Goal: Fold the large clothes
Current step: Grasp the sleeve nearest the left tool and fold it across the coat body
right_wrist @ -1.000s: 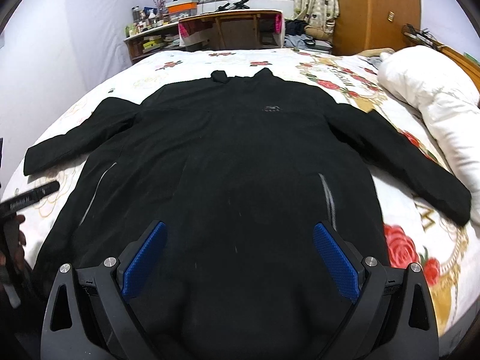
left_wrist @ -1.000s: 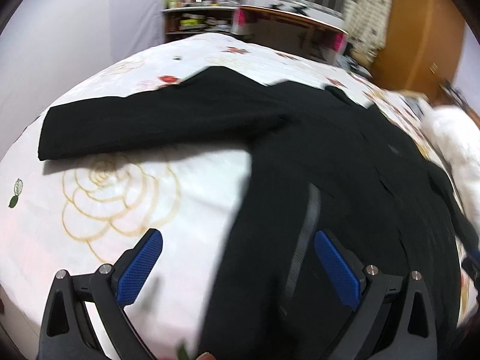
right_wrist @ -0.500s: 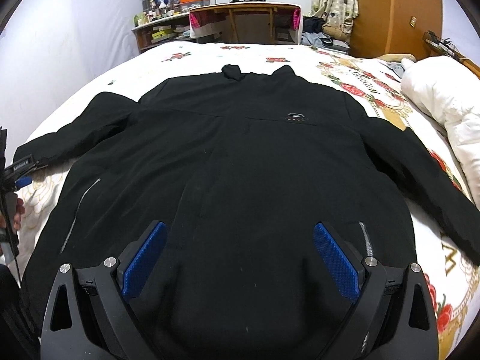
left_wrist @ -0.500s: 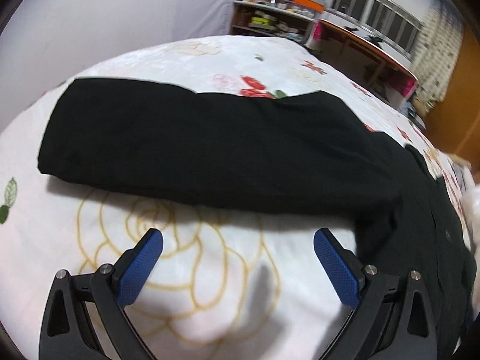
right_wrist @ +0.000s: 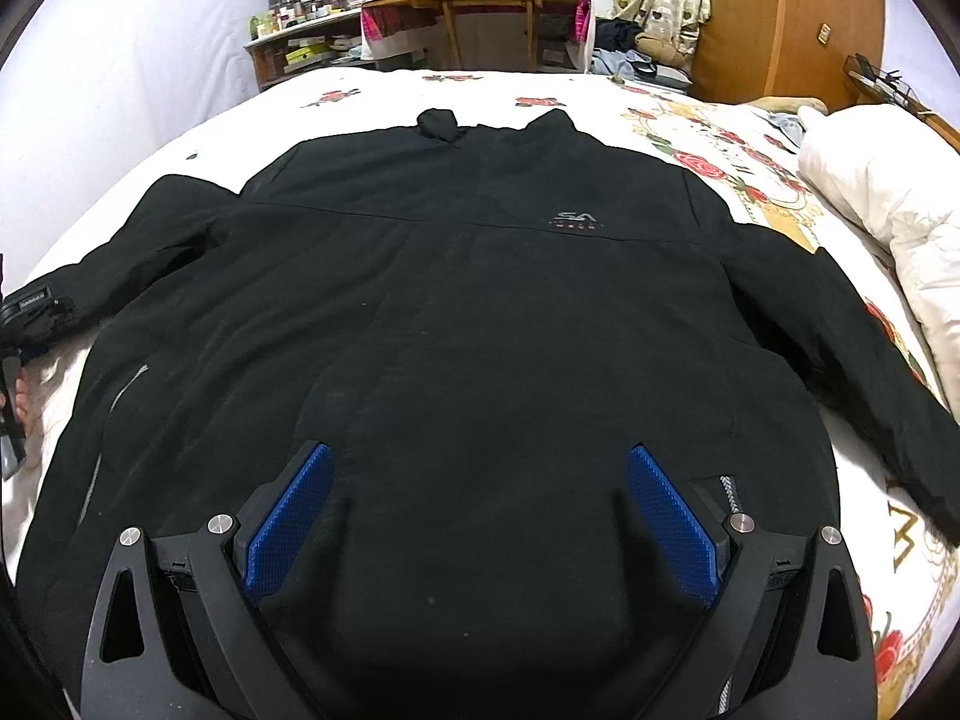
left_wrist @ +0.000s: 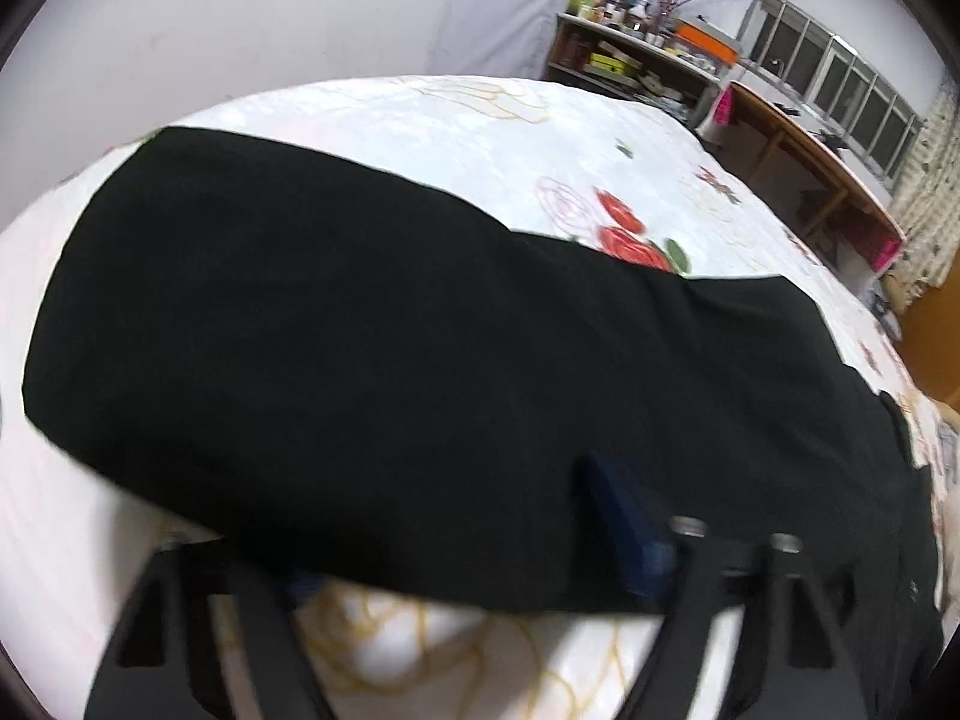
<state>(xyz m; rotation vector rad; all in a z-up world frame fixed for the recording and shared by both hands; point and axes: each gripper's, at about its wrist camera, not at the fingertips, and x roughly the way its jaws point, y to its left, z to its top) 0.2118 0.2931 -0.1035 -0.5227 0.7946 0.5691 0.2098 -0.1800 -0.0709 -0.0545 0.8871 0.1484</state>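
Left wrist view: the jacket (left_wrist: 372, 360) sleeve lies on the bed (left_wrist: 480, 138), its lower edge between the left claw (left_wrist: 456, 546) fingers, which have just been closing, blurry. Right claw (right_wrist: 480, 516) hangs wide over the jacket's hem, gripping nothing.

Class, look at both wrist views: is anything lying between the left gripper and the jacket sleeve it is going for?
Nothing visible does. The left gripper has just been closing with the sleeve of the black jacket already between its fingers; only the floral bedspread lies beneath.
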